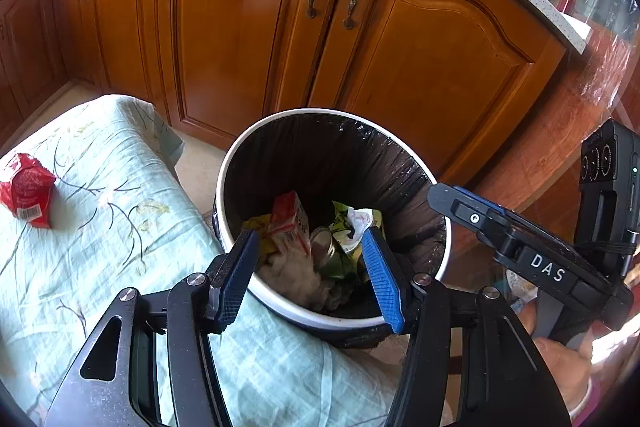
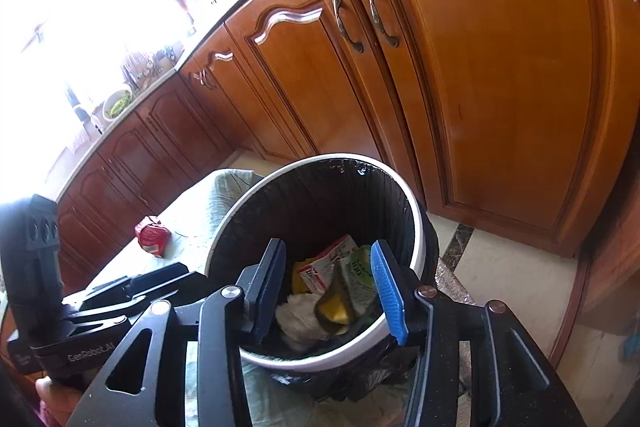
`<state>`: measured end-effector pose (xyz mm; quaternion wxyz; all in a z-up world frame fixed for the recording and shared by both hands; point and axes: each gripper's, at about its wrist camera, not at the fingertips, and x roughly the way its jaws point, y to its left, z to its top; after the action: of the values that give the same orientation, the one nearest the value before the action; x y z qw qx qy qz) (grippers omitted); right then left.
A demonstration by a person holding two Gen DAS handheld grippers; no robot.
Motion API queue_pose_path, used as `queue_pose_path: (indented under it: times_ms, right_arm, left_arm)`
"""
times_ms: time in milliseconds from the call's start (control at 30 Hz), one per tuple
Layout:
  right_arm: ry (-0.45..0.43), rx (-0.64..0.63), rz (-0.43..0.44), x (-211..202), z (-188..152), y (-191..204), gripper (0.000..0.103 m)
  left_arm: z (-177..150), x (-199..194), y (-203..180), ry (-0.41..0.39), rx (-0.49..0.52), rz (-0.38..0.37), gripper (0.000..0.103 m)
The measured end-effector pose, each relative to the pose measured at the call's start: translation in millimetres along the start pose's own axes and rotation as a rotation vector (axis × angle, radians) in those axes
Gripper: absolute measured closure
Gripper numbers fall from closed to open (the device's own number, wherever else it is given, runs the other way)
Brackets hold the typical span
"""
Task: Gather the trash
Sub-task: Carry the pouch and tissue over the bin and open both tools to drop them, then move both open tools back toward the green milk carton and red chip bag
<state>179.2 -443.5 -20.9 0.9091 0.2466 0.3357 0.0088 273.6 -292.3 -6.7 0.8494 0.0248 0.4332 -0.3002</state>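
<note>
1. Left wrist view — left gripper (image 1: 310,279) hung spread and empty over the bin (image 1: 240,163); red wrapper (image 1: 26,189) lay uncollected at the cloth's (image 1: 120,187) left edge.
2. Right wrist view — right gripper (image 2: 328,291) gaped empty too; carton (image 2: 326,267) already binned.

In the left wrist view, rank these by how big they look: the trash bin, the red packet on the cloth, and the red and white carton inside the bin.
1. trash bin
2. red packet
3. carton, though the last two look close and the carton is partly buried.
</note>
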Motion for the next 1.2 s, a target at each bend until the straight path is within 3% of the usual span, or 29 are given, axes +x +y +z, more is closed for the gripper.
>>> queue_pose_path:
  times_ms: [300,500,867,1200]
  right_arm:
    - [-0.012,0.024,0.103,-13.4,-19.8,28.4,0.026]
    - [0.038,0.003,0.188,-4.7,-37.0,64.1,0.015]
    - [0.128,-0.083,0.262,17.3,-63.2,126.6,0.013]
    - [0.171,-0.137,0.284,34.5,-72.4,166.1,0.011]
  left_arm:
    - [-36.3,-41.0,33.2,-0.058,-0.100,0.010,0.049]
    - [-71.7,-72.1,68.7,-0.078,-0.179,0.062,0.049]
    - [-124.3,-125.2,144.3,-0.103,-0.312,0.153,0.049]
    - [-150.8,-154.6,186.8,-0.098,-0.306,0.226,0.046]
